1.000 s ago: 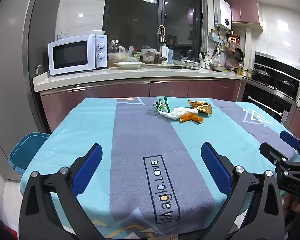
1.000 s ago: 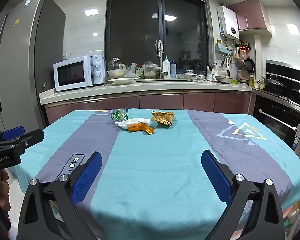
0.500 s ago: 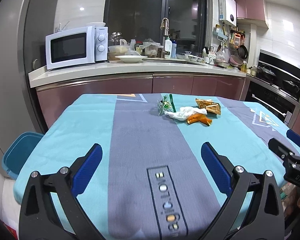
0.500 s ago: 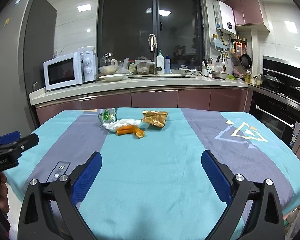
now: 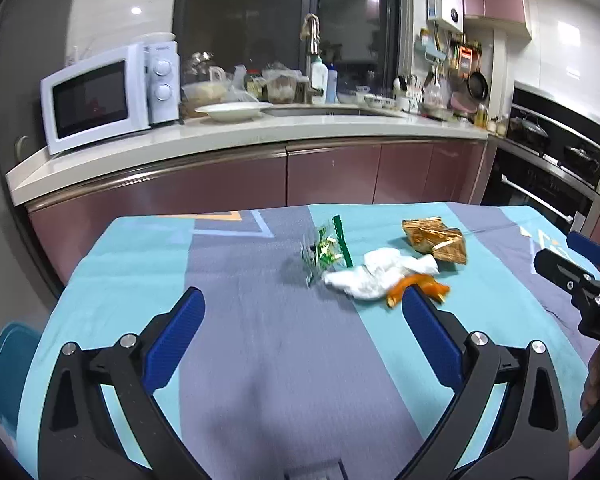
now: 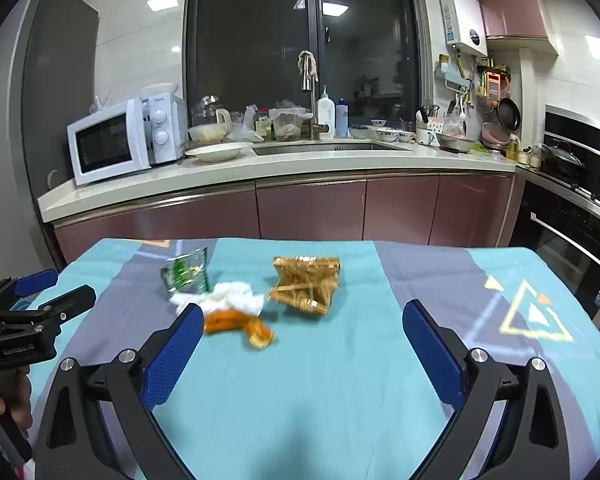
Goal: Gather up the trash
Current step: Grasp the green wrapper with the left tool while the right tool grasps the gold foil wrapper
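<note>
A small pile of trash lies on the table's blue and grey cloth point(image 5: 260, 352). It holds a green wrapper point(image 5: 324, 250) point(image 6: 186, 274), a crumpled white tissue point(image 5: 374, 272) point(image 6: 232, 298), an orange peel point(image 5: 414, 286) point(image 6: 236, 322) and a gold foil packet point(image 5: 436, 240) point(image 6: 306, 282). My left gripper point(image 5: 302, 334) is open, short of the pile, with nothing between its fingers. My right gripper point(image 6: 302, 344) is open too, hovering just in front of the peel and packet, its left fingertip point(image 6: 180, 340) near the peel.
A kitchen counter point(image 6: 260, 172) with a white microwave point(image 5: 108, 96), a plate and a sink runs behind the table. An oven and hob point(image 6: 572, 208) stand at the right. A teal bin point(image 5: 4, 364) sits on the floor left of the table.
Both grippers have moved forward over the table toward the trash pile, which now looks larger and nearer. Both stay open.
</note>
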Tool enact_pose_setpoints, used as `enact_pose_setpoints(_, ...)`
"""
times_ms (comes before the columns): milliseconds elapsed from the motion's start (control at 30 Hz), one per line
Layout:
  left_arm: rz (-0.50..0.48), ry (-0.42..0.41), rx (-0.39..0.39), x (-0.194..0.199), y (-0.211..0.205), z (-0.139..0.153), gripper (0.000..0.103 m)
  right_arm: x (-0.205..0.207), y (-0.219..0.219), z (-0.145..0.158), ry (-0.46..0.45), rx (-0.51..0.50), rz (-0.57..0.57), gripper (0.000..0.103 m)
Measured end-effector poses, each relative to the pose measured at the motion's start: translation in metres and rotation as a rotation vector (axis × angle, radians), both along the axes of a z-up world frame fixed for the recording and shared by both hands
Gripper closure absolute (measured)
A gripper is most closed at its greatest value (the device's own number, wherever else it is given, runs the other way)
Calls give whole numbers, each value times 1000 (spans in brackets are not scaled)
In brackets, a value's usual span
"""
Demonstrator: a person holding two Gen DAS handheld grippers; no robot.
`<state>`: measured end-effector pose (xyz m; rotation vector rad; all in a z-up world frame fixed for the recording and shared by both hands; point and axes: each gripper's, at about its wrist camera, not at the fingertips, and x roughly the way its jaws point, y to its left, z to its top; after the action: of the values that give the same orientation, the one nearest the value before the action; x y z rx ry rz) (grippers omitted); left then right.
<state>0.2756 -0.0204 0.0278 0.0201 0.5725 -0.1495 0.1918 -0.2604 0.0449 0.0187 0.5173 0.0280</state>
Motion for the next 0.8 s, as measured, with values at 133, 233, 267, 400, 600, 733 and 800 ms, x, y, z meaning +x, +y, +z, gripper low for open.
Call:
enact_pose_setpoints(133,-5,46,6,45,-4,-4,6,39,-2,-3,57,8,29,7)
enact_pose_setpoints(233,-8,88,22,77,-8,-10,6,65,-6,-9,102,13,35,7)
enact_pose_setpoints(267,-11,95,28,84,-9,-12,6,73,-7,-12,117,11,32,7)
enact_pose_setpoints(400,-14,141,58,120,-16,-23,6,103,-13,-22,171,33,34,7)
enact_pose_setpoints(600,-32,236,49,161,-23,-46,6,137,-19,-39,249,54,35,7)
enact_pose_setpoints(733,-35,250,60,173,-28,-58,6,151,-20,-48,282,53,36,7)
enact_pose_setpoints(800,-34,258,58,178,-30,-63,6,156,-19,-52,299,54,42,7)
